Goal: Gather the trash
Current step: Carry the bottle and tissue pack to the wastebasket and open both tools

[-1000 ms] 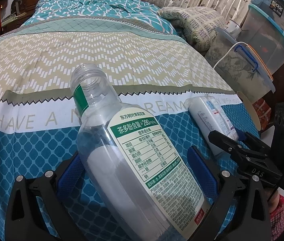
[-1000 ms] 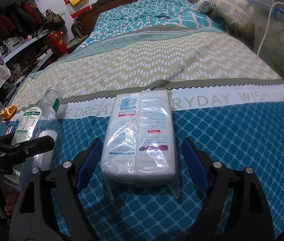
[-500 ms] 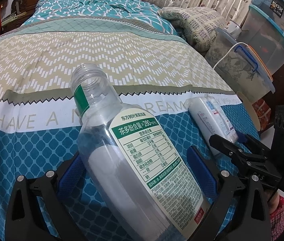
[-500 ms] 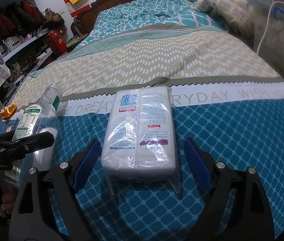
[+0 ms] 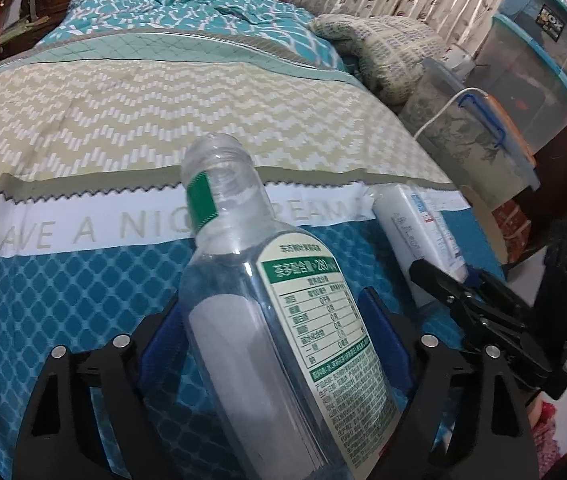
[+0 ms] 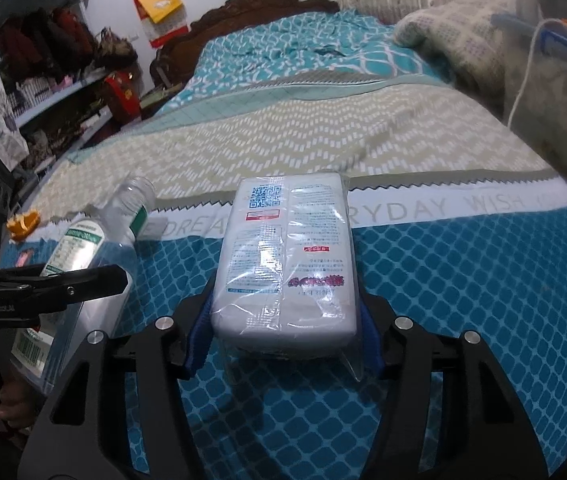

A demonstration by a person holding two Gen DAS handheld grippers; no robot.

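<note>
I had the empty plastic bottle (image 5: pixel 283 320) lying on its side on the bed, capless mouth pointing away from me and its green-and-white label turned up, and my left tongs (image 5: pixel 271 332) were closed on its body, the blue pads (image 5: pixel 159 336) pressed against either flank. I took it around the wide middle rather than the neck because, as I judged it, a thin clear bottle rolls and dents easily, and the broad part gave the pads the most to bear on. Just beside it, to my right, lay the tissue pack (image 6: pixel 287 256), a soft white block in glossy film with a QR code and printed text on top, resting lengthwise on the blue diamond part of the bedspread (image 6: pixel 463 280). My right tongs (image 6: pixel 283 340) were shut on its near end, the pads squeezed in against both long sides; I reckoned a grip low and near the end would keep the slippery wrapper from sliding out. Both pieces were thus in hand but not yet lifted off the bed, as far as I could tell. A scrap of orange peel (image 6: pixel 23 222) sat further off on the left edge of the bedspread, which I took for more trash to collect. Beyond the foot of the bed stood lidded plastic storage boxes (image 5: pixel 483 140) and a folded quilt (image 5: pixel 383 52), none of them in my way.
</note>
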